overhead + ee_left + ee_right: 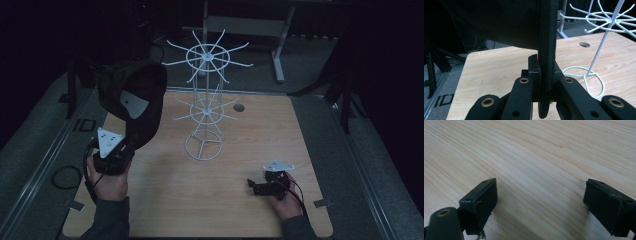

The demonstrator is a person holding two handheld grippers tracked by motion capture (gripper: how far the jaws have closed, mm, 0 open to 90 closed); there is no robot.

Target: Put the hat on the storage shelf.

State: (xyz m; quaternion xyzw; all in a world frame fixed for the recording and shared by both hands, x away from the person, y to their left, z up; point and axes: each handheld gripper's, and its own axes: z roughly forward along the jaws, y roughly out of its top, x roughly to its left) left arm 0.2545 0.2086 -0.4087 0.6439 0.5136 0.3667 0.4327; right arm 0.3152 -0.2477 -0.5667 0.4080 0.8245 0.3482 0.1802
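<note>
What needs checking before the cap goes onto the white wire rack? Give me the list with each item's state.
1. Left tool grip on the black cap: ok, jaws shut on its brim edge.
2. Cap lifted off the wooden table: ok, it hangs in the air to the left of the rack.
3. White wire rack upright on its ring base: ok.
4. Hooks on the top tier free: ok, nothing hangs on them.
5. Right tool out of the way: ok, open and holding nothing, low over the table to the right of the rack.
6. Which part of the cap would catch a hook: cannot tell.
</note>
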